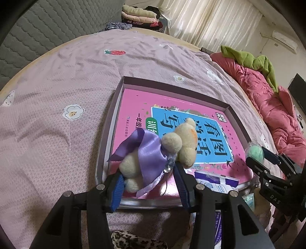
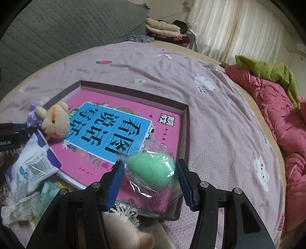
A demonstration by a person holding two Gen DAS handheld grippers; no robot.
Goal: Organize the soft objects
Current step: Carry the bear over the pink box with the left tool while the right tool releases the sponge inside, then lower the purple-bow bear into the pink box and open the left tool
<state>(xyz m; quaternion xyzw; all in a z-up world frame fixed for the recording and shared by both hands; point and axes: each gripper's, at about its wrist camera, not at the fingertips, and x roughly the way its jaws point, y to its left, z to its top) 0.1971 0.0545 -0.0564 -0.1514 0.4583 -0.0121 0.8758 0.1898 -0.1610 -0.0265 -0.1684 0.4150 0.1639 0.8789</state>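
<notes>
My left gripper (image 1: 148, 172) is shut on a cream plush bear (image 1: 181, 141) with a purple satin bow (image 1: 147, 153), held over the near edge of a shallow box (image 1: 107, 126) that has a pink and blue book (image 1: 172, 122) in it. The bear also shows in the right wrist view (image 2: 54, 120). My right gripper (image 2: 150, 172) is shut on a green egg-shaped sponge in clear wrap (image 2: 153, 170), held over the box's near right corner (image 2: 184, 134). The right gripper and sponge show at the right of the left wrist view (image 1: 255, 151).
The box lies on a bed with a pink patterned sheet (image 1: 57, 80). A white and purple packet (image 2: 32, 162), lace and another plush with a tiara (image 2: 126, 229) lie near me. A red quilt (image 2: 277, 118) is on the right, folded clothes (image 1: 141, 17) at the far end.
</notes>
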